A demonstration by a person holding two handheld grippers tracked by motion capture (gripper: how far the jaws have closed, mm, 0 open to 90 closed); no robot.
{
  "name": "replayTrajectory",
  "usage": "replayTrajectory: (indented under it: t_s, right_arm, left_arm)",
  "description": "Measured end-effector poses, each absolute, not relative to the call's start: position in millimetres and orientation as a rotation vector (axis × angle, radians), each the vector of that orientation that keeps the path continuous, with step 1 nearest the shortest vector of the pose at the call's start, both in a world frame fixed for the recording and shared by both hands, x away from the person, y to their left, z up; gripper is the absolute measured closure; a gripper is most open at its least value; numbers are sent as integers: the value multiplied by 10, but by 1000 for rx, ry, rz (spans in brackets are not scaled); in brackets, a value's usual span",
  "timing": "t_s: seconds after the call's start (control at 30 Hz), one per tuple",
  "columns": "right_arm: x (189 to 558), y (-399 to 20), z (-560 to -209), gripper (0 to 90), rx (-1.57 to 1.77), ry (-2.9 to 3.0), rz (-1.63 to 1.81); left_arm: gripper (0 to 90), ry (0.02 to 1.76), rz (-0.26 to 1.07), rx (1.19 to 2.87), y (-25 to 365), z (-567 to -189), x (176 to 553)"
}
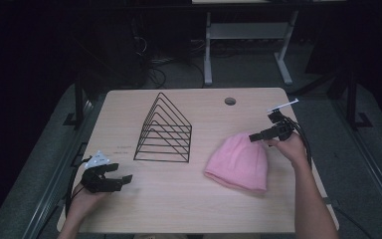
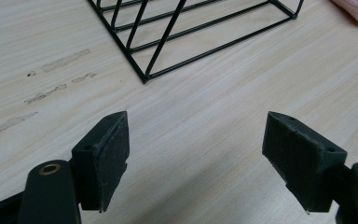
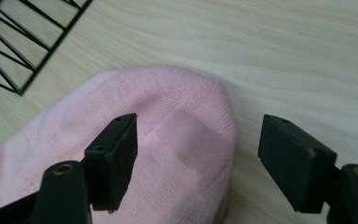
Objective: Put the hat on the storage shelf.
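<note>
— High view first: where does the pink knit hat (image 1: 239,162) lie?
— Flat on the wooden table (image 1: 179,199), toward its right side, well apart from the black wire rack (image 1: 163,130) that stands near the middle.
— And the right gripper (image 1: 254,137)?
— It hangs at the hat's far right edge, held in the person's right hand (image 1: 292,147). In the right gripper view its jaws stand wide, one over the pink knit and the other over bare wood beside the hat's rounded top; neither pad presses on the fabric.
— What of the left gripper (image 1: 122,175)?
— It sits near the table's front left corner, in the left hand (image 1: 82,199). The left gripper view shows its jaws spread wide over bare wood, with a corner of the rack ahead and nothing between them.
</note>
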State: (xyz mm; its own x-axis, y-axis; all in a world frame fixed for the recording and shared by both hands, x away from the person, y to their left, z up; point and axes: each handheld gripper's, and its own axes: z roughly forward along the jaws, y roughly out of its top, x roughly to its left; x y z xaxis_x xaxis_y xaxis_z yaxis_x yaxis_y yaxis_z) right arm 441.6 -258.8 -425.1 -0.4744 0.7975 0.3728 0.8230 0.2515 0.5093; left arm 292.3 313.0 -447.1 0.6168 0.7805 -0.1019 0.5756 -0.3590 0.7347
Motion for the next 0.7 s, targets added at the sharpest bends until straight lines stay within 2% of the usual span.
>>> replayTrajectory:
  t_s: [0.23, 0.4, 0.43, 0.6, 0.67, 0.7]
  right_arm:
    - [4455, -2633, -4416, 294, -1647, -2413, -995]
    - [4467, -2607, -4465, 366, -1646, -2424, -948]
    - [4469, -2609, -4495, 432, -1635, -2412, -943]
    - [4476, -2575, -4557, 476, -1608, -2375, -952]
    - [4467, -2584, -4581, 536, -1595, -2347, -987]
    - [4467, -2584, -4581, 536, -1595, -2347, -987]
  left_arm:
    - [231, 1046, 339, 2095, 3096, -4478, 2920]
    - [231, 1040, 349, 2089, 3104, -4465, 2915]
    - [231, 1039, 350, 2087, 3103, -4465, 2914]
    - [231, 1038, 348, 2089, 3087, -4467, 2919]
    - [231, 1040, 345, 2078, 3078, -4469, 2915]
    - [231, 1040, 345, 2078, 3078, -4469, 2915]
